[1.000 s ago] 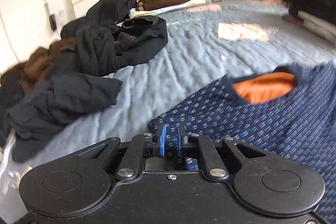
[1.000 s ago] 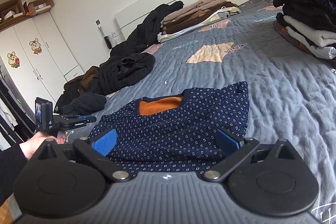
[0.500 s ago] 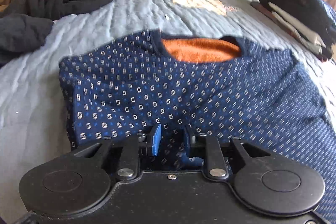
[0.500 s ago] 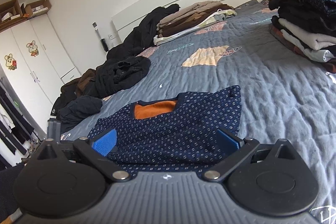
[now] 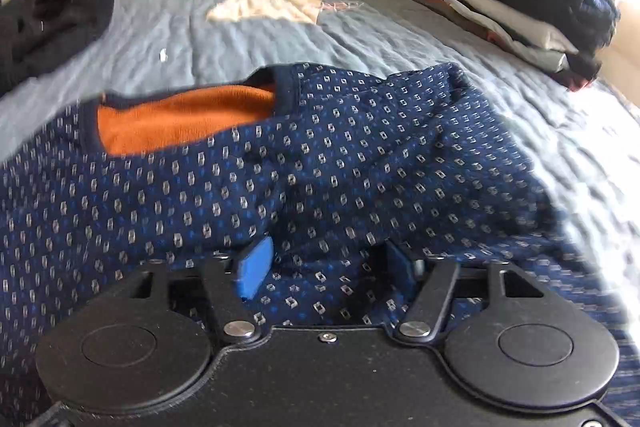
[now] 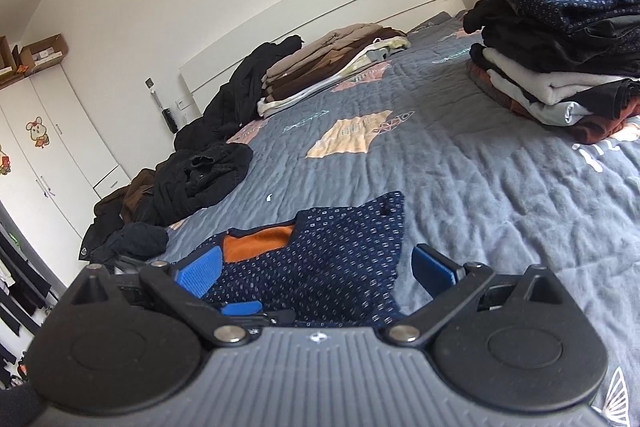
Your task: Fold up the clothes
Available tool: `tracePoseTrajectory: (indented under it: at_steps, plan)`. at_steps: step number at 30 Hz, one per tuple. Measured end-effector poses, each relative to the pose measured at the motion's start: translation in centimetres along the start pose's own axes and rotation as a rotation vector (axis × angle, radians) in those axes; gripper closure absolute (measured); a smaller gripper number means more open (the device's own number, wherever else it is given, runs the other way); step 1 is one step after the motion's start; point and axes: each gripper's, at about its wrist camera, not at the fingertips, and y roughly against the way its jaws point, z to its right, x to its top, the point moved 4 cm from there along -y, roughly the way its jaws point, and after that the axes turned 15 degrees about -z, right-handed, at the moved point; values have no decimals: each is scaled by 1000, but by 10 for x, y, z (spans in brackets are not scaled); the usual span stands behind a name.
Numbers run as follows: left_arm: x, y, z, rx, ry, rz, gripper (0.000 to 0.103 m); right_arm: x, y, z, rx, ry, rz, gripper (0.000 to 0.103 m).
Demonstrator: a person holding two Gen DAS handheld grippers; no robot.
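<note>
Left gripper (image 5: pixel 328 269) is pitched steeply down over the navy patterned sweater (image 5: pixel 320 179); its jaws are opening, with sweater fabric bunched between the blue pads (image 5: pixel 256 263) but not pinched. Right gripper (image 6: pixel 316 271) is angled shallowly downward, jaws spread wide, nothing gripped; the sweater's lower edge is seen between its pads (image 6: pixel 434 265). In the right wrist view the left gripper's blue pad is glimpsed low in the frame, on the sweater. The sweater is laid flat at lower centre on the grey-blue quilt (image 6: pixel 460 179), orange lining (image 5: pixel 180 119) showing at the neckline. White lettering at the quilt's right edge is cut off and unreadable. A folded clothes stack (image 6: pixel 560 59) is seen at upper right, dark unfolded clothes (image 6: pixel 200 179) at left. Cartoon stickers are seen on the white wardrobe (image 6: pixel 60 147) at far left.
</note>
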Motion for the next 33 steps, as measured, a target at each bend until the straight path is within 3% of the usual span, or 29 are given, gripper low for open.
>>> tracePoseTrajectory:
  at_steps: [2,5,8,10,13,16,19,25,29,33]
  plan:
    - [1,5,2,5,-7,18,34,1,3,4,1,-9,5,2]
    - [5,29,3,-97,14,77,34,4,8,9,9,-29,21,2]
    - [22,30,6,-116,83,102,32,5,10,12,15,-47,29,2]
    - [40,20,6,-95,145,92,32,5,11,12,10,-43,30,2]
    - [64,-8,1,-139,266,-8,32,6,13,12,11,-35,38,2]
    - [79,-38,0,-36,319,-72,32,7,14,13,18,-42,38,2]
    - [89,-49,9,54,297,-42,22,7,13,17,16,-49,35,2]
    - [107,-55,11,117,290,-13,22,8,20,21,27,-68,55,2]
    - [114,-31,14,76,260,11,23,9,22,24,30,-75,63,2]
    - [119,-10,34,15,129,40,23,9,22,28,33,-94,63,2]
